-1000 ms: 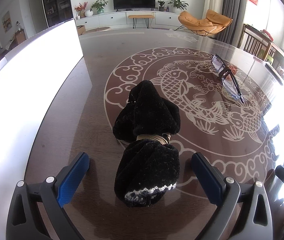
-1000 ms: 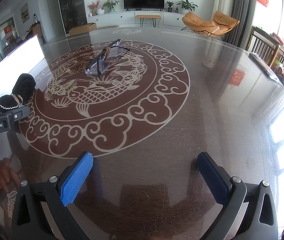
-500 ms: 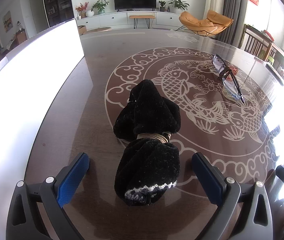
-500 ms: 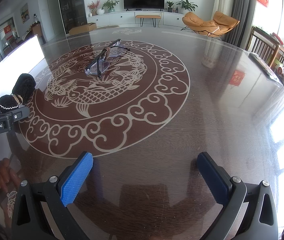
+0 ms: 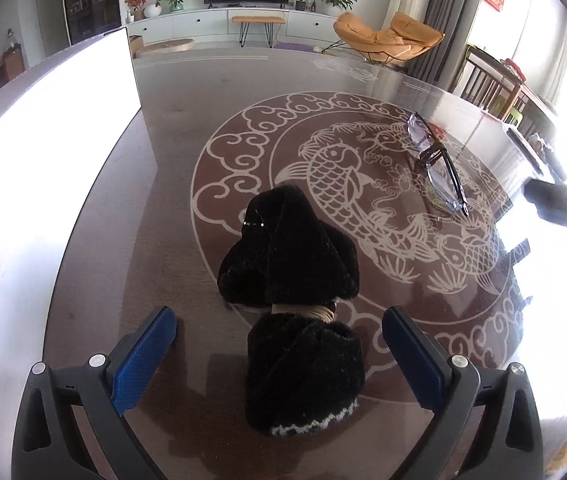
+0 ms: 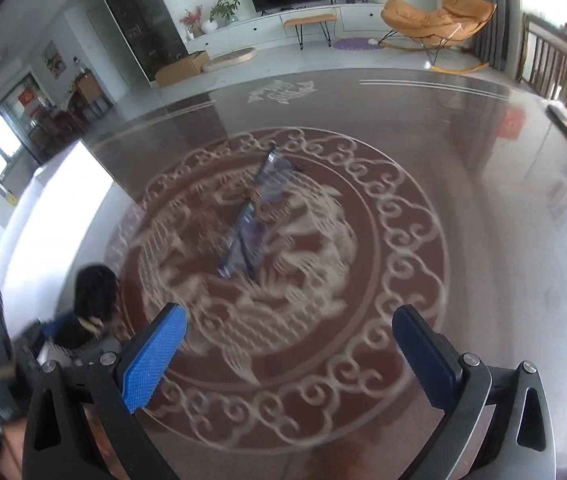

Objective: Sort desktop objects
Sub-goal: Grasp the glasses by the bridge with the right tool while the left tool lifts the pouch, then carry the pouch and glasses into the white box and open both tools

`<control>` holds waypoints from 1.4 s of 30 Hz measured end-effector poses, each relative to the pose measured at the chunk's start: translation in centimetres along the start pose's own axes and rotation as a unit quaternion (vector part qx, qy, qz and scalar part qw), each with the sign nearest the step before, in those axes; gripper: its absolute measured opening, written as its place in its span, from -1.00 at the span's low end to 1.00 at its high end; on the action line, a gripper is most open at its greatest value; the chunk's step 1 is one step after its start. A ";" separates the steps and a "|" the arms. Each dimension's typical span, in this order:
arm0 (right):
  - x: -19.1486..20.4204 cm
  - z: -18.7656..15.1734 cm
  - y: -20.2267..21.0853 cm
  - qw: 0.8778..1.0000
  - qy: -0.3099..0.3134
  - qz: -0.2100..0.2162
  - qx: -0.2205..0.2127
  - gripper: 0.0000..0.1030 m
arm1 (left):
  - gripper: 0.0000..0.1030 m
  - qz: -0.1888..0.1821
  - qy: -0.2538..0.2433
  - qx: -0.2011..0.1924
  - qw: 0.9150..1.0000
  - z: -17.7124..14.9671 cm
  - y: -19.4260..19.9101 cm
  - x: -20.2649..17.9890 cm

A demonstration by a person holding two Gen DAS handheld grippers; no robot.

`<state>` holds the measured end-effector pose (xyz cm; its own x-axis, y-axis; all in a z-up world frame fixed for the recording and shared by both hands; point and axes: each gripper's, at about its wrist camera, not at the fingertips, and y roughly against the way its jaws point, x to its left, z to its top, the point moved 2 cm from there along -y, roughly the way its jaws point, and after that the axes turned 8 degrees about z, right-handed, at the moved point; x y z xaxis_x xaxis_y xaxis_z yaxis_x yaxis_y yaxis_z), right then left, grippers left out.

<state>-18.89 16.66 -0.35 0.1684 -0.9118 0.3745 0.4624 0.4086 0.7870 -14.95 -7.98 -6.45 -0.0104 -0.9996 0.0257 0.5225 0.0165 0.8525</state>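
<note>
Sorting looks barely begun. At 9 o'clock a bright white tall box (image 5: pixel 43 184) stands on the dark glossy surface (image 5: pixel 187 128). Left gripper (image 5: pixel 279 356), fingers apart, straddles the fuzzy black cloth bundle tied with tan cord (image 5: pixel 295 292), not clamped. Clear black-framed glasses (image 6: pixel 251 220) lie untouched at 12 o'clock of the right gripper (image 6: pixel 287 348), fingers apart, empty.

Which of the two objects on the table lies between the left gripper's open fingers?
The black fuzzy bundle, tied round its middle, lies between the left gripper fingers. The glasses lie farther off on the fish pattern.
</note>
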 end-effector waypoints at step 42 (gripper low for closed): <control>46.1 -14.2 -7.9 0.901 0.311 0.251 0.169 -0.22 | 0.19 0.130 0.249 -0.014 0.960 -11.0 13.4 32.4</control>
<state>-2.39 -29.22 3.69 0.7858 -0.4122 0.4611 -0.0821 0.6695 0.7383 1.10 -40.43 0.11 0.5282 -0.8488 -0.0240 0.4758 0.2725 0.8363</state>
